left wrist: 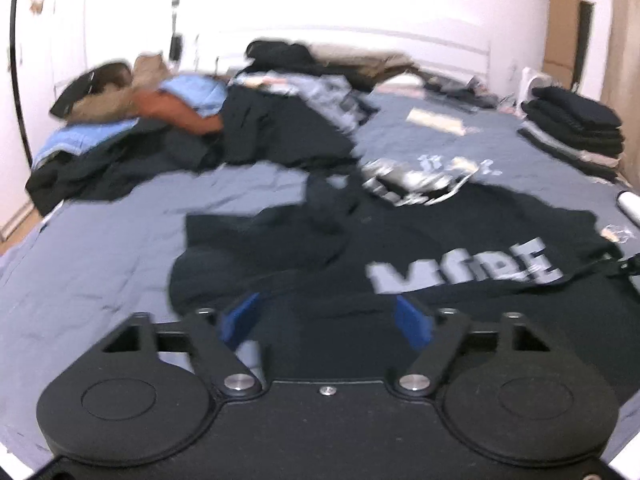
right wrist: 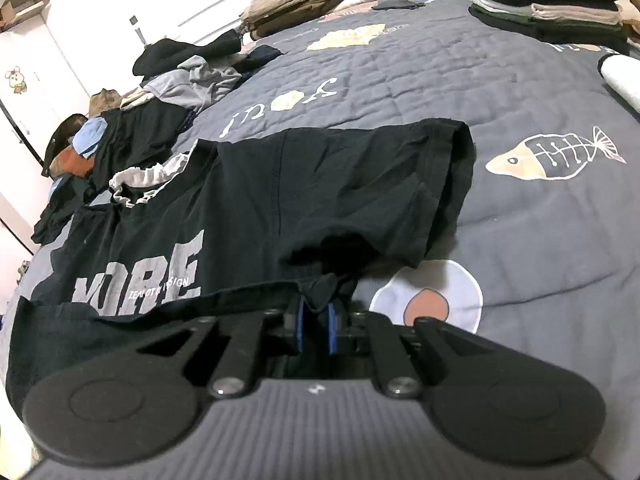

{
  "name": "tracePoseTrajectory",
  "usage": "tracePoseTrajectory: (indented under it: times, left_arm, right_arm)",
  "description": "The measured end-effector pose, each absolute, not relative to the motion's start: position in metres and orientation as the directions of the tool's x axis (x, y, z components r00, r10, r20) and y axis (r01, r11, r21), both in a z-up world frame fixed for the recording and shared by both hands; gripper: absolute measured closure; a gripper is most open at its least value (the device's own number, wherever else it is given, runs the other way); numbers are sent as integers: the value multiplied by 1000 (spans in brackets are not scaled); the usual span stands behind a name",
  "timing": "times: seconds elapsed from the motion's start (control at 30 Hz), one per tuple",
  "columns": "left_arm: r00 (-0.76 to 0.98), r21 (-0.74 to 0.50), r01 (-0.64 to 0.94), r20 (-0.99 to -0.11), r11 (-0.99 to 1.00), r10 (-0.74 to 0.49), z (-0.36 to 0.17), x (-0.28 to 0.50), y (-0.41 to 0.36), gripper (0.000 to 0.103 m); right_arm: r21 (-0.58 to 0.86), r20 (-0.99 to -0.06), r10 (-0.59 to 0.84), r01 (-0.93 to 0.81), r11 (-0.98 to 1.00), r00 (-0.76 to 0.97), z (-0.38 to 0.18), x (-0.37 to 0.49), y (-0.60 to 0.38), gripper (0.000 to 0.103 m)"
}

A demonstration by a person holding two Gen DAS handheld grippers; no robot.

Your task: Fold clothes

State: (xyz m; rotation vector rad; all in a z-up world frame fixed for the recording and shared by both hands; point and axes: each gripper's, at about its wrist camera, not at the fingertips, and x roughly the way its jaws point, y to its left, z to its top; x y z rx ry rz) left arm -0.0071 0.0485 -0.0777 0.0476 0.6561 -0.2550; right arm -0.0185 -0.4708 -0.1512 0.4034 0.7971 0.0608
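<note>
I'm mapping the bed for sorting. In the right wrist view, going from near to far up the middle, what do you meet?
Right gripper pinching the black T-shirt → white lettering on the grey quilt → tan folded clothes by the far edge.

both wrist cameras look down along their claws, close over the bed (left wrist: 100, 264), sharing the black t-shirt (right wrist: 320, 192).

My left wrist view is smeared with blur: the pale lettering (left wrist: 464, 272) on the black T-shirt (left wrist: 440, 232) cannot be read there. The white roll (left wrist: 630, 206) is cut off by the right edge. The small line under the big letters (right wrist: 160, 286) is too fine to read. The shirt hem (right wrist: 320, 290) hides what my right jaws press.
</note>
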Motion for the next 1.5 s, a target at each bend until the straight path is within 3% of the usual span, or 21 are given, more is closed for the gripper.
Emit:
tracePoseTrajectory:
  times: [0.17,0.3,0.37,0.4,0.43,0.5,0.63,0.73,0.9,1.0,1.07,1.13,1.17,1.33,1.5]
  left_arm:
    - [752,-70,229,-621,971,-222,-86,5,59,36]
    - [706,-37,243,-679,969,-203,-105,18,51,36]
    - [683,-41,248,-701,968,-205,-113,24,50,49]
    - [670,-61,252,-709,966,-219,-117,27,53,79]
    - [654,-103,248,-716,963,-245,-119,30,57,92]
    - [671,-172,237,-683,956,-289,-113,30,65,99]
    - [781,-172,236,-553,956,-292,-85,17,71,101]
    - [787,-164,236,-545,958,-287,-86,19,67,101]
    - [733,-96,225,-639,970,-234,-113,33,54,101]
    - [726,-72,208,-657,975,-204,-116,34,55,94]
    - [738,-62,191,-649,980,-185,-112,30,59,77]
    - [777,-61,168,-606,984,-170,-101,21,65,45]
    - [796,-65,158,-582,985,-166,-95,15,70,42]
    - [794,-126,198,-561,972,-234,-79,-8,91,42]
    - [774,-94,264,-574,960,-269,-80,-33,98,43]
  right_arm:
    - [342,-688,193,77,937,700,-149,-17,-465,91]
    - [343,-689,193,79,936,699,-149,-16,-463,90]
    - [352,-684,198,80,932,702,-150,-16,-463,90]
    - [357,-682,200,81,930,704,-150,-16,-464,91]
    - [372,-677,206,87,924,706,-150,-17,-464,92]
    - [411,-656,218,100,906,722,-150,-18,-467,93]
    - [477,-573,209,115,871,793,-138,-25,-472,95]
    - [497,-525,175,133,857,833,-131,-27,-475,95]
    - [415,-622,147,165,894,769,-152,-13,-470,95]
    - [358,-651,124,159,920,749,-158,-9,-463,93]
    - [370,-655,132,164,914,744,-154,-8,-467,91]
    - [380,-662,144,164,910,736,-147,-11,-468,91]
    - [378,-663,145,161,912,734,-143,-13,-468,91]
    - [315,-660,116,133,940,742,-116,-33,-454,84]
    - [244,-618,33,152,958,785,-87,-55,-443,76]
